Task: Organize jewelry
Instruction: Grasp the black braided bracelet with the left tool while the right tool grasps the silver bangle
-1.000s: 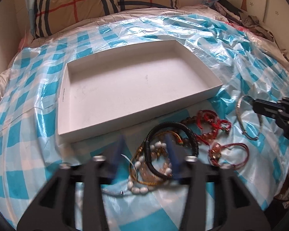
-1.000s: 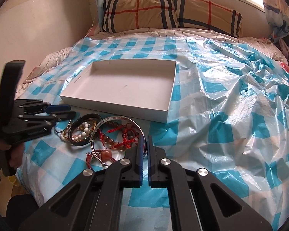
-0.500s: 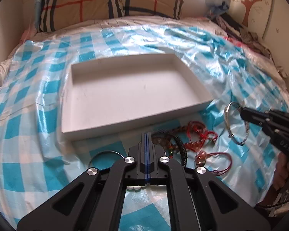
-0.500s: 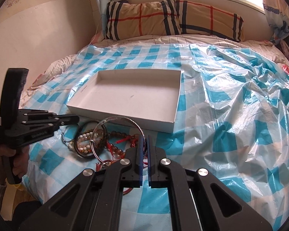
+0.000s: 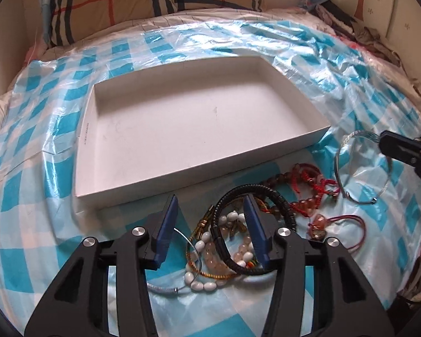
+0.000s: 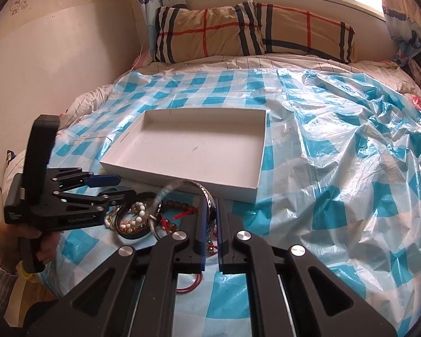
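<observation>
A shallow white box point(image 5: 84, 140) point(image 6: 182, 151) lies on the blue-checked plastic sheet. In front of it is a tangle of bracelets: a black braided one point(image 5: 278, 196), white beads point(image 5: 202, 241) and red cords point(image 5: 314, 179) point(image 6: 137, 219). My left gripper point(image 5: 210, 199) point(image 6: 109, 186) hovers over this pile with its jaws opening. The black and white bracelets lie between the blue pads point(image 5: 168, 224), which do not press on them. My right gripper point(image 6: 210, 205) point(image 5: 401, 151) is shut on a silver bangle point(image 6: 179, 186) point(image 5: 339, 163) and holds it up off the sheet, right of the pile.
Striped pillows point(image 6: 252, 31) line the head of the bed. The plastic sheet point(image 6: 350, 154) is crumpled to the right of the box. Clothes point(image 5: 365, 33) are heaped at the far right, and a wall point(image 6: 56, 56) runs along the left. A person's hand point(image 6: 39, 241) holds the left gripper.
My left gripper was open, then shut and drawn back, and now stands open again over the pile. My right gripper has lifted the silver bangle off the sheet.
</observation>
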{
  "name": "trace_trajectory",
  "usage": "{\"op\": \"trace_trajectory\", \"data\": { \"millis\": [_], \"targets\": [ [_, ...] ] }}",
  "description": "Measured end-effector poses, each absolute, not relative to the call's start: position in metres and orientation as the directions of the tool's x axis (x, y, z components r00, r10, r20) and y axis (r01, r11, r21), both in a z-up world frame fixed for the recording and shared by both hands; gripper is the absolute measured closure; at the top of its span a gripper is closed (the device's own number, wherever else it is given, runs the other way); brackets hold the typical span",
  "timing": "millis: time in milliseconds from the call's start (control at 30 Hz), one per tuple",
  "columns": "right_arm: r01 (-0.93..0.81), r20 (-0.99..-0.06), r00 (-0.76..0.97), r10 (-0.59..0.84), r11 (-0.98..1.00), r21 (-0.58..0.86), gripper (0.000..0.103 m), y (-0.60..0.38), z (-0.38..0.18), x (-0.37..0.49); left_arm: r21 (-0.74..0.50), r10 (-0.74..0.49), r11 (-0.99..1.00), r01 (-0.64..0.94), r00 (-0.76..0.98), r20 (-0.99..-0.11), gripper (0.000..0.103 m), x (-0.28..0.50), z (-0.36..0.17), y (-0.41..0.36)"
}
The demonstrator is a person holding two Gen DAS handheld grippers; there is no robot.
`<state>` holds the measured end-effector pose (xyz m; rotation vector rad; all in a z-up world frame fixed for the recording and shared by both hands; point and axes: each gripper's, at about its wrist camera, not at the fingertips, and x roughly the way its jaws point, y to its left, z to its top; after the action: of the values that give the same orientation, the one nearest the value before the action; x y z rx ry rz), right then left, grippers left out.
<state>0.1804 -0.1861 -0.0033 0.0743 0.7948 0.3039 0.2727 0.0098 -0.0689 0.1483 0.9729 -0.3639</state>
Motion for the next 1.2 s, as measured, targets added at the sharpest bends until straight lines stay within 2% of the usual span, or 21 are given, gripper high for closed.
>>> {"op": "trace_trajectory", "data": {
  "millis": [33,67,167,333,400,433,567,600,633,667,733,767,867,933,967,1000,1033,1067,1100,1167,1200],
  "targets": [
    [-0.239,-0.691,0.659,0.296,0.954,0.181,0.096,-0.186,-0.004,0.181,-0.056,-0.241,0.931,0.361,0.492,-0.837,0.074,0.277,-0.074,0.009],
    [-0.238,-0.691,0.659,0.297,0.954,0.183,0.096,-0.186,-0.005,0.181,-0.076,-0.250,0.930,0.361,0.465,-0.849,0.096,0.279,-0.080,0.009],
    [-0.239,-0.687,0.663,0.298,0.953,0.184,0.096,-0.186,-0.003,0.181,-0.053,-0.237,0.926,0.373,0.466,-0.853,0.098,0.276,-0.081,0.004],
    [-0.225,-0.715,0.648,0.263,0.963,0.150,0.096,-0.189,-0.011,0.186,-0.101,-0.279,0.926,0.364,0.478,-0.833,0.098,0.264,-0.062,0.016],
    [-0.216,-0.741,0.623,0.250,0.966,0.144,0.081,-0.193,-0.021,0.191,-0.123,-0.298,0.926,0.358,0.489,-0.820,0.099,0.260,-0.052,0.024],
    [-0.209,-0.752,0.613,0.242,0.968,0.141,0.065,-0.195,-0.027,0.193,-0.130,-0.304,0.926,0.355,0.494,-0.815,0.099,0.259,-0.048,0.026],
    [-0.203,-0.792,0.565,0.231,0.969,0.138,0.064,-0.196,-0.048,0.202,-0.153,-0.322,0.926,0.346,0.511,-0.797,0.103,0.256,-0.033,0.035],
    [-0.203,-0.805,0.551,0.221,0.971,0.128,0.064,-0.194,-0.055,0.205,-0.155,-0.326,0.925,0.345,0.516,-0.792,0.103,0.256,-0.030,0.037],
    [-0.207,-0.818,0.533,0.217,0.971,0.122,0.071,-0.192,-0.062,0.208,-0.151,-0.323,0.926,0.345,0.521,-0.790,0.103,0.256,-0.028,0.037],
    [-0.216,-0.835,0.508,0.213,0.969,0.116,0.084,-0.190,-0.071,0.211,-0.142,-0.316,0.928,0.345,0.523,-0.791,0.103,0.257,-0.028,0.036],
    [-0.230,-0.846,0.493,0.205,0.968,0.101,0.090,-0.186,-0.081,0.212,-0.131,-0.303,0.930,0.345,0.515,-0.802,0.103,0.259,-0.033,0.036],
    [-0.232,-0.842,0.497,0.209,0.967,0.103,0.097,-0.186,-0.081,0.211,-0.136,-0.306,0.927,0.349,0.499,-0.811,0.103,0.261,-0.038,0.037],
    [-0.218,-0.822,0.527,0.215,0.969,0.114,0.098,-0.192,-0.074,0.206,-0.091,-0.272,0.930,0.357,0.500,-0.823,0.102,0.264,-0.050,0.033],
    [-0.206,-0.810,0.543,0.222,0.970,0.128,0.098,-0.196,-0.069,0.202,-0.073,-0.259,0.927,0.369,0.485,-0.835,0.097,0.270,-0.058,0.028],
    [-0.199,-0.801,0.555,0.225,0.971,0.135,0.098,-0.199,-0.066,0.199,-0.052,-0.241,0.928,0.369,0.489,-0.838,0.082,0.272,-0.062,0.025],
    [-0.194,-0.796,0.562,0.227,0.971,0.140,0.098,-0.200,-0.063,0.199,-0.034,-0.227,0.928,0.370,0.493,-0.840,0.057,0.275,-0.066,0.022],
    [-0.187,-0.787,0.572,0.231,0.971,0.149,0.098,-0.203,-0.060,0.197,-0.021,-0.219,0.928,0.372,0.501,-0.837,0.050,0.277,-0.070,0.020],
    [-0.181,-0.782,0.578,0.234,0.971,0.157,0.098,-0.205,-0.056,0.197,-0.007,-0.210,0.928,0.373,0.506,-0.837,0.049,0.279,-0.074,0.017],
    [-0.176,-0.774,0.586,0.239,0.970,0.166,0.098,-0.207,-0.053,0.196,-0.008,-0.209,0.925,0.380,0.490,-0.846,0.050,0.282,-0.079,0.014],
    [-0.172,-0.763,0.595,0.252,0.967,0.185,0.098,-0.210,-0.047,0.196,-0.037,-0.220,0.923,0.382,0.446,-0.867,0.094,0.286,-0.089,0.011],
    [-0.173,-0.757,0.599,0.260,0.966,0.194,0.098,-0.211,-0.044,0.196,-0.040,-0.222,0.923,0.383,0.444,-0.868,0.096,0.287,-0.091,0.010]
  ]
}}
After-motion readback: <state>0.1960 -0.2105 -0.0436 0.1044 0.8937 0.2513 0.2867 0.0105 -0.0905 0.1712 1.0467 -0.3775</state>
